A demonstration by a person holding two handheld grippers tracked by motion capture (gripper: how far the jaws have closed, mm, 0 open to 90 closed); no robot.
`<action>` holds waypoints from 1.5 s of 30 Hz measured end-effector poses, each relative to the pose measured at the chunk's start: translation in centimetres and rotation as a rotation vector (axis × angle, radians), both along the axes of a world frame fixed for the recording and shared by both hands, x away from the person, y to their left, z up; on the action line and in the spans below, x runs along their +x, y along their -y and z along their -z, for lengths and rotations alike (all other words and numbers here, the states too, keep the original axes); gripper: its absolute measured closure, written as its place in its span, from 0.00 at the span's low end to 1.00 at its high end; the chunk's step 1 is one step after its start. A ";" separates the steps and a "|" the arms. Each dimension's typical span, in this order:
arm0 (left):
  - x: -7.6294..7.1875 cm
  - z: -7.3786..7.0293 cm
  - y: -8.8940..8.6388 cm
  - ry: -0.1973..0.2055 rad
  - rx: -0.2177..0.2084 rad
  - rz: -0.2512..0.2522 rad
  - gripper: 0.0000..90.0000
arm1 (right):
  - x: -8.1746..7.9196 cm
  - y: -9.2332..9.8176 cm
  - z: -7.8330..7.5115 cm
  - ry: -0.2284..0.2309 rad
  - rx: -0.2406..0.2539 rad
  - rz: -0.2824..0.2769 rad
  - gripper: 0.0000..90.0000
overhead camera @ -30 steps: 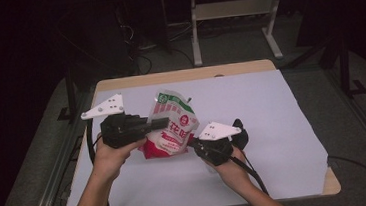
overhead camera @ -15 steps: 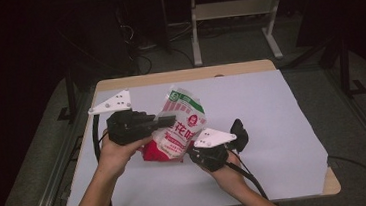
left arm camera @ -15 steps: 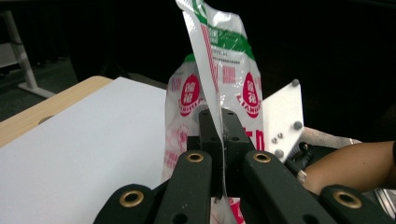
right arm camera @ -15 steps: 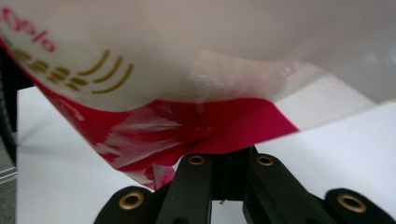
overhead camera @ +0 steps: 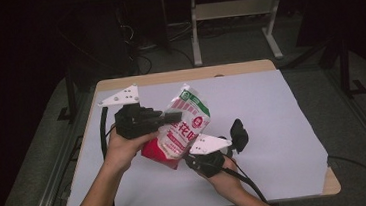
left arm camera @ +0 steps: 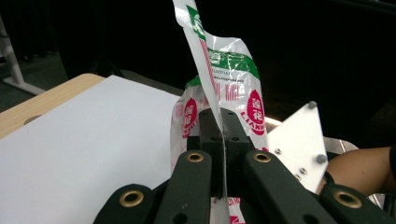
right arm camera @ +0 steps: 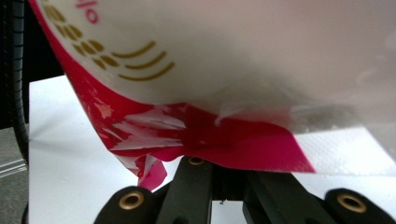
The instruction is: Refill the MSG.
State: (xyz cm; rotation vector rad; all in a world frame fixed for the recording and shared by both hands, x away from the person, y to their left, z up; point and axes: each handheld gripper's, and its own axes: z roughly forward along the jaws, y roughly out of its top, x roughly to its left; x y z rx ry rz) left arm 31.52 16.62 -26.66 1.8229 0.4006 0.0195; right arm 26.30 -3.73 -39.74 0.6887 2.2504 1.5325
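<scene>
A plastic bag point(overhead camera: 185, 120), white with a red bottom and a green top, hangs tilted above the white sheet point(overhead camera: 273, 120). My left gripper point(overhead camera: 173, 118) is shut on its side edge; in the left gripper view the jaws point(left arm camera: 223, 135) pinch the thin film of the bag point(left arm camera: 229, 79). My right gripper point(overhead camera: 188, 157) comes in from below and is shut on the bag's red bottom seam. In the right gripper view that seam point(right arm camera: 224, 144) sits in the closed jaws point(right arm camera: 219, 170) and the bag's belly bulges above.
The white sheet covers a wooden table point(overhead camera: 178, 76) with metal rails along both sides. A black lump point(overhead camera: 237, 132) lies on the sheet right of the right gripper. Cables and a white frame point(overhead camera: 233, 8) stand on the dark floor behind.
The bag has swung more upright, its green top shifting right. The left gripper crept up and right with it; the right gripper slid a little down and left under the bag.
</scene>
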 end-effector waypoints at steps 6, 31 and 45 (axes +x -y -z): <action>0.4 -0.1 0.6 -0.024 0.014 0.004 1.00 | 0.0 0.0 0.0 0.007 -0.005 0.000 1.00; 1.2 -0.5 2.9 -0.070 0.098 -0.022 1.00 | -0.8 -0.4 0.1 0.039 -0.021 0.029 1.00; 1.1 -0.9 3.7 -0.064 0.145 -0.043 1.00 | -1.3 -0.5 -0.1 0.073 -0.055 0.015 1.00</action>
